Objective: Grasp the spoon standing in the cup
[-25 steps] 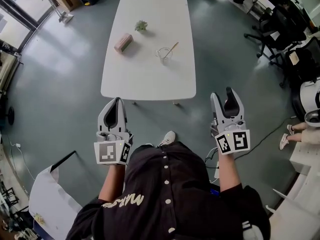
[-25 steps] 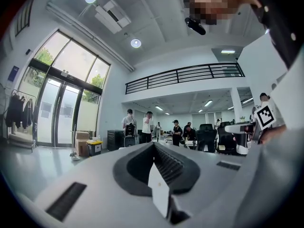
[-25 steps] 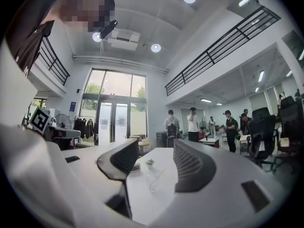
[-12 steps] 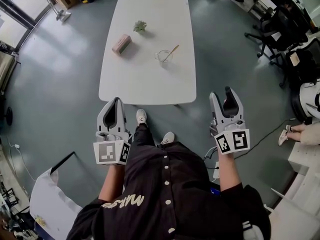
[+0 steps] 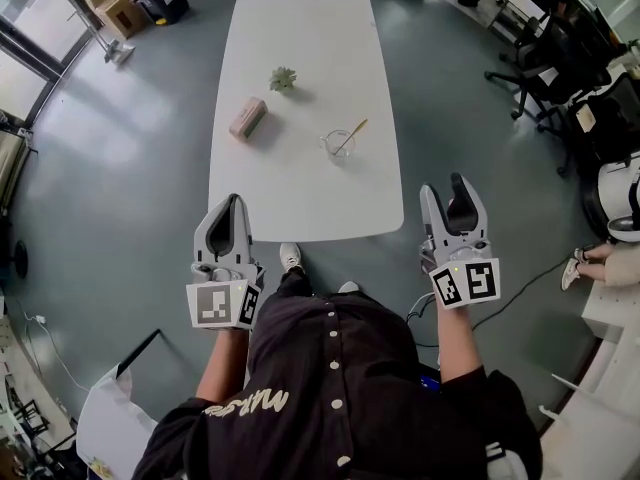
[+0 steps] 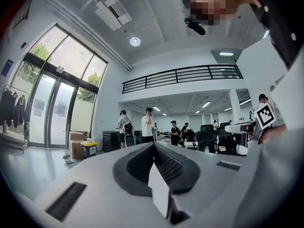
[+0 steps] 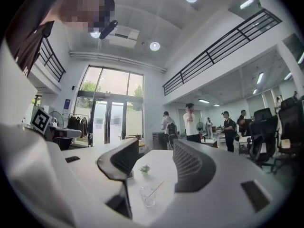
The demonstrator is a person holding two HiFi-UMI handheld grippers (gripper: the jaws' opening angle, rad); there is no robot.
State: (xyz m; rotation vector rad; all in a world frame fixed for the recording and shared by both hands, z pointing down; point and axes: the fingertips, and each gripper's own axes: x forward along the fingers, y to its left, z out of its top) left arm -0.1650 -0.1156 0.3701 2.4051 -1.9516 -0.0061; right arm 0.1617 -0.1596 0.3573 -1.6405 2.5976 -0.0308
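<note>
Leaning thin spoon (image 5: 352,133) in clear cup (image 5: 337,148) by white table's (image 5: 300,218) right edge, left gripper (image 5: 234,208) pressed together, right gripper (image 5: 447,194) apart.

Pink box (image 5: 247,117) near small plant (image 5: 283,78) on table (image 5: 300,203).

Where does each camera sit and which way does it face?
Head view: on the person's head, steeply down at table, cup and spoon; shirt, left gripper, right gripper show.
Left gripper view: along its shut jaws, toward standing people; shirt at upper right.
Right gripper view: along its open jaws toward the cup; shirt at upper left.
Head and right gripper views share cup, spoon, plant.
</note>
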